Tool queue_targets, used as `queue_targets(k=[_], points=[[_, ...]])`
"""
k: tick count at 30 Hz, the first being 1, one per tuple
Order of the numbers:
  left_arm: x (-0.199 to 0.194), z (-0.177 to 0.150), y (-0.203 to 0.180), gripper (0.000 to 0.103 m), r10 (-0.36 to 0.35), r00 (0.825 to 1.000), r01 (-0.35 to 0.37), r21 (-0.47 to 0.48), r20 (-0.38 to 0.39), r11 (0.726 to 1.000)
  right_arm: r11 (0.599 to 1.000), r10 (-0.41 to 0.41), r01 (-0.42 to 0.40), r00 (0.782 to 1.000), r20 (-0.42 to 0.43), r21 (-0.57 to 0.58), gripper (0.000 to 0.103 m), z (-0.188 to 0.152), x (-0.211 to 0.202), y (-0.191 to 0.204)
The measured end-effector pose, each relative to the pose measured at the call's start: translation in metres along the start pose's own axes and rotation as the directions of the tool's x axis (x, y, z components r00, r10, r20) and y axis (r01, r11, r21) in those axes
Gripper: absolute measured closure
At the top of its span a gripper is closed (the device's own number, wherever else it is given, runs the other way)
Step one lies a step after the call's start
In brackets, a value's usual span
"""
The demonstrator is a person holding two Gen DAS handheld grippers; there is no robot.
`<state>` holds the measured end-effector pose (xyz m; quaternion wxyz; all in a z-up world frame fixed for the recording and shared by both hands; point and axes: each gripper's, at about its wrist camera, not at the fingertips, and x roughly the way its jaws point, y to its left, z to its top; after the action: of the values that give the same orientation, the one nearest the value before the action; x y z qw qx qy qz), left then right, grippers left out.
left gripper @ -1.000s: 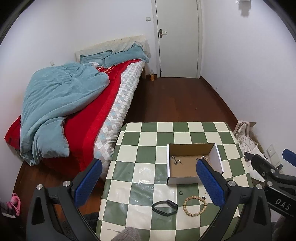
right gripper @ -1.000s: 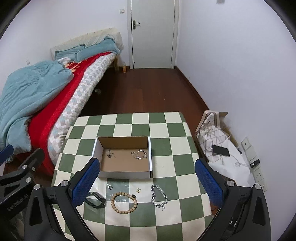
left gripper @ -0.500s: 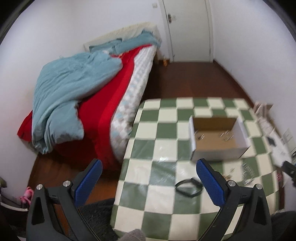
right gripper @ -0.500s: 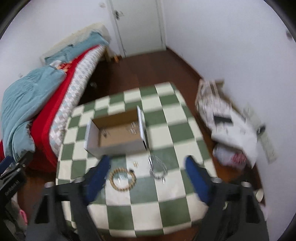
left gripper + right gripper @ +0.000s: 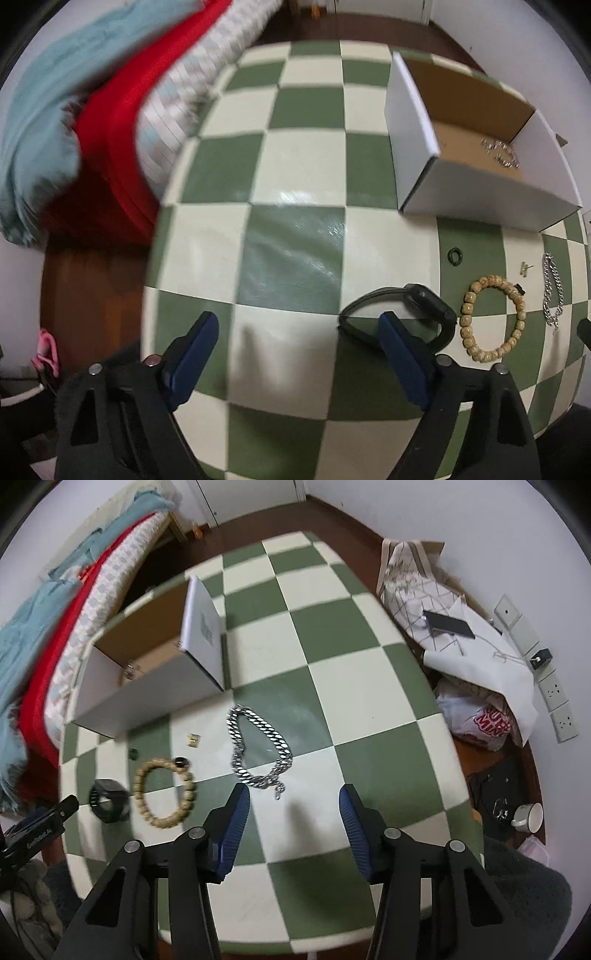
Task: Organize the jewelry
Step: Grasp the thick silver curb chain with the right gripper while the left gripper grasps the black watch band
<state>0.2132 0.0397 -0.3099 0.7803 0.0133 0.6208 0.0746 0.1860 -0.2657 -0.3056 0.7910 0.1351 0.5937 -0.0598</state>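
An open white cardboard box (image 5: 476,195) (image 5: 147,698) with silver pieces (image 5: 500,151) inside stands on the checked table (image 5: 295,254) (image 5: 369,701). In front of it lie a black wristband (image 5: 424,299) (image 5: 109,799), a wooden bead bracelet (image 5: 491,321) (image 5: 164,790), a silver chain (image 5: 550,291) (image 5: 258,746), a small dark ring (image 5: 454,255) (image 5: 133,753) and a small gold piece (image 5: 524,267) (image 5: 193,739). My left gripper (image 5: 299,332) is open low over the table; its right finger overlaps the wristband. My right gripper (image 5: 295,805) is open just in front of the chain.
A bed with red sheet and blue quilt (image 5: 74,110) (image 5: 33,646) runs along the table's left side. Bags, papers and a phone (image 5: 448,624) lie on the floor to the right, with a cup (image 5: 528,816) near the wall sockets.
Both grippers have dropped down and forward toward the table. The left one now hovers at the wristband, the right one at the silver chain. Both stay open.
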Motion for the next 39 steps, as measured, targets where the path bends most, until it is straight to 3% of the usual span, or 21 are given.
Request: queue_targets(k=[2, 4, 6, 8, 10, 13, 15, 16, 24, 28, 39], points=[[0.008, 0.001, -0.005, 0.029, -0.007, 1.0, 0.006, -0.003, -0.024, 1.0, 1.0, 0.005, -0.005, 1.0, -0.007, 0.001, 0.05, 0.004, 0.011, 0.0], [0.013, -0.001, -0.009, 0.054, -0.016, 0.999, 0.016, 0.003, -0.035, 1.0, 1.0, -0.002, 0.002, 1.0, -0.004, -0.007, 0.05, 0.01, 0.022, 0.002], [0.012, -0.003, -0.012, 0.067, -0.035, 0.999, 0.035, 0.004, -0.018, 0.999, 1.0, -0.013, 0.013, 1.0, -0.006, -0.013, 0.05, 0.015, 0.031, 0.004], [0.01, -0.005, -0.016, 0.092, -0.038, 0.999, 0.038, 0.027, -0.004, 0.999, 1.0, -0.016, 0.016, 1.0, -0.02, -0.015, 0.052, 0.019, 0.042, 0.007], [0.009, -0.007, -0.021, 0.093, -0.001, 1.0, 0.001, 0.053, 0.007, 0.999, 0.999, -0.022, 0.02, 0.999, -0.037, -0.05, 0.057, 0.02, 0.05, 0.012], [0.006, -0.016, -0.023, 0.093, 0.034, 0.999, -0.036, 0.068, 0.03, 0.997, 0.986, -0.082, 0.081, 0.997, 0.004, -0.147, 0.061, 0.015, 0.052, 0.026], [0.003, -0.024, -0.024, 0.093, 0.047, 0.998, -0.05, 0.083, 0.042, 0.995, 0.979, -0.087, 0.09, 0.996, 0.024, -0.183, 0.094, 0.012, 0.051, 0.028], [0.002, -0.028, -0.025, 0.093, 0.057, 0.997, -0.061, 0.089, 0.05, 0.994, 0.98, -0.082, 0.083, 0.997, 0.017, -0.183, 0.096, 0.01, 0.05, 0.025], [-0.013, -0.05, -0.038, 0.093, 0.098, 0.99, -0.112, 0.142, 0.097, 0.984, 0.98, -0.098, 0.089, 0.994, -0.047, -0.176, 0.098, -0.017, 0.038, 0.011], [-0.012, -0.051, -0.036, 0.093, 0.088, 0.992, -0.099, 0.129, 0.088, 0.987, 0.972, -0.138, 0.129, 0.99, -0.038, -0.195, 0.096, -0.021, 0.038, 0.019], [-0.004, -0.042, -0.028, 0.093, 0.084, 0.993, -0.093, 0.118, 0.081, 0.989, 0.971, -0.147, 0.137, 0.989, -0.036, -0.195, 0.096, -0.021, 0.037, 0.018]])
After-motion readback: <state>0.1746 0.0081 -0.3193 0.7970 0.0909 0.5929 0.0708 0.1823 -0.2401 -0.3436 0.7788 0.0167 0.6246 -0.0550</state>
